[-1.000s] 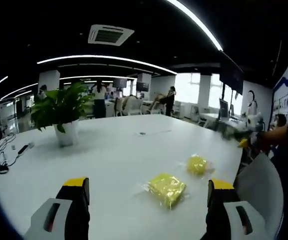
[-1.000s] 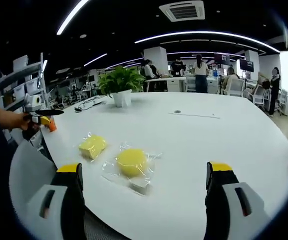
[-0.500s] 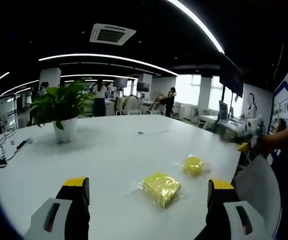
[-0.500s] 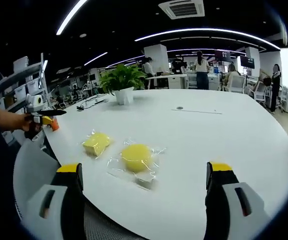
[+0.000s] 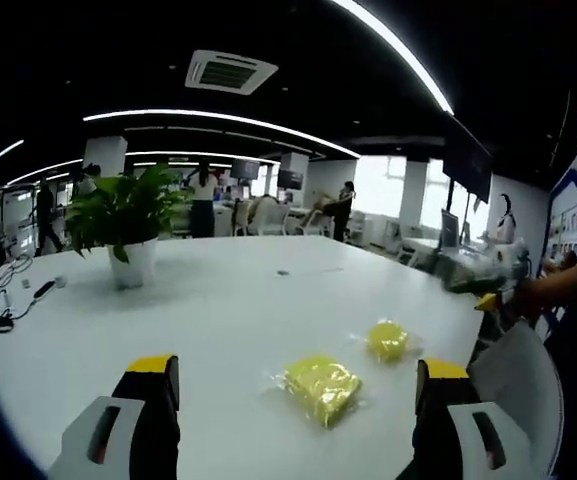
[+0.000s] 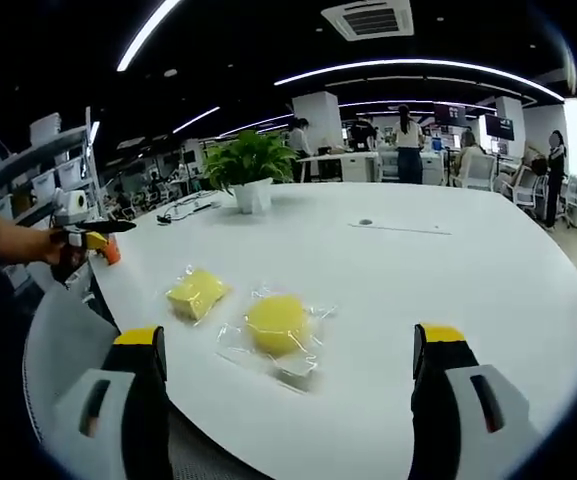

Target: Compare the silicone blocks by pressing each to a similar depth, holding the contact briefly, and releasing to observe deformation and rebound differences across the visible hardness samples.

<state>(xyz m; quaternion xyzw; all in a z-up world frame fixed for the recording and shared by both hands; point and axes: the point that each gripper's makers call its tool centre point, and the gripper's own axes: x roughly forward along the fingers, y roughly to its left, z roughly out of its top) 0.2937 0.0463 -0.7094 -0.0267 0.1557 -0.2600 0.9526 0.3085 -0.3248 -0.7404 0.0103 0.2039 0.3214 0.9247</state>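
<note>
Both views have drifted slightly; the bagged square block [image 6: 197,293] and round block [image 6: 277,323] lie untouched on the table [image 6: 438,270]. Left gripper [image 5: 293,385] and right gripper [image 6: 288,355] gape wide, empty. Pressing hasn't begun; next, probably descend onto one.

A big white table [image 5: 238,310] takes up the middle of the room. Near its edge lie two yellow pieces, each sealed in clear plastic: a squarish block [image 5: 320,384] and a round one [image 5: 389,339] just beside it, apart but close. From the right gripper view the squarish block [image 6: 197,293] sits to the left of the round one [image 6: 277,324]. Farther along stands a leafy plant in a white pot [image 5: 128,262]. Past it, at the far side, some dark cables [image 5: 8,305] trail over the top. A thin cord [image 5: 303,268] lies near the middle.
</note>
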